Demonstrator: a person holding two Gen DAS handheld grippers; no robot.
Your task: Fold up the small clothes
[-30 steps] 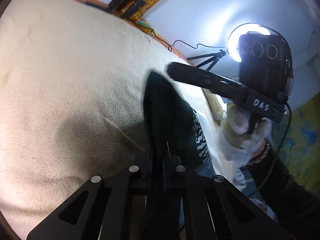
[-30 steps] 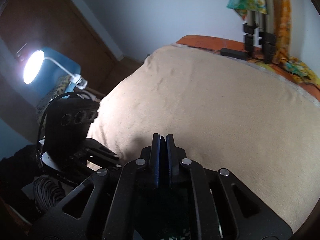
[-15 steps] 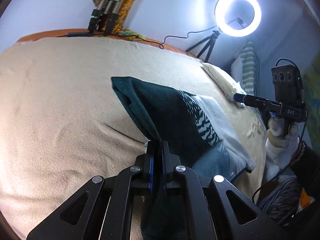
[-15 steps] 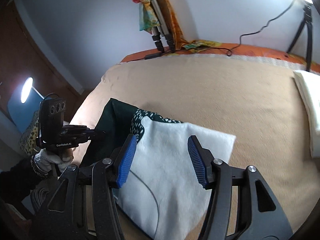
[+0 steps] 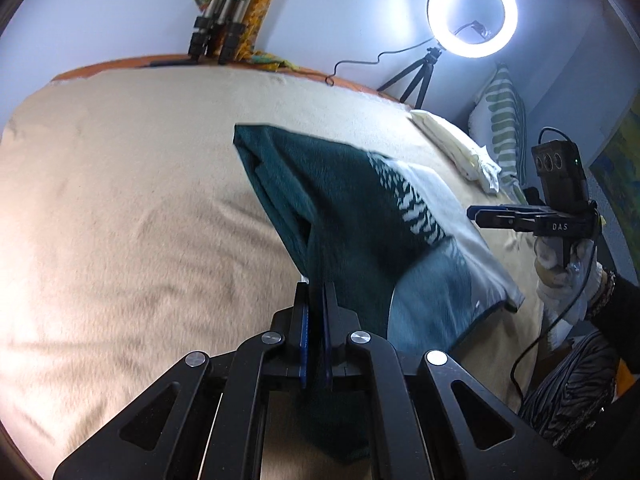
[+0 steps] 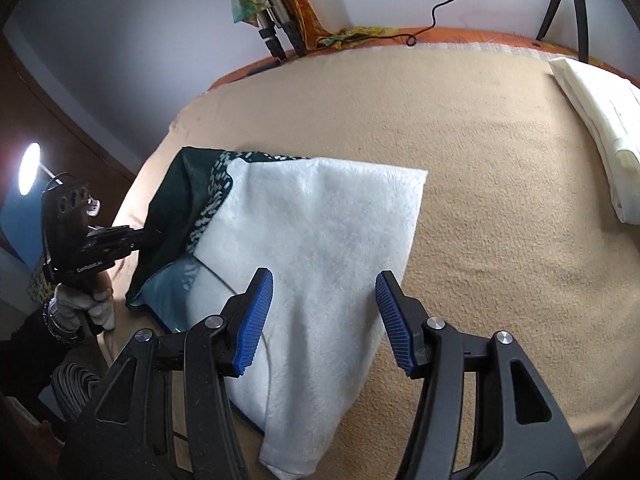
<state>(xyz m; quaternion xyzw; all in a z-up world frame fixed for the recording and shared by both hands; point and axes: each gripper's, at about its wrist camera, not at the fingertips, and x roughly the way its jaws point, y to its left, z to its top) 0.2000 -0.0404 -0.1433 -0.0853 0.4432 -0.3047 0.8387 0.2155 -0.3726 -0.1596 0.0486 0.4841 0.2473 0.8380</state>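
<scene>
Pale blue-grey walls, bed covered by beige blanket (image 5: pixel 132 208), lit ring light (image 5: pixel 472 12) on tripod, striped pillow (image 5: pixel 502 120), dark wooden door (image 6: pixel 60 128), small lamp (image 6: pixel 29 168)

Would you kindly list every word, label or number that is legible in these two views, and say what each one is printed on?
"DAS": white letters on the black body of the right tongs, seen from the left wrist camera.
"GenRobot.AI": small and soft white print on the body of the left tongs, seen from the right wrist camera.
The towel bears no lettering.
</scene>
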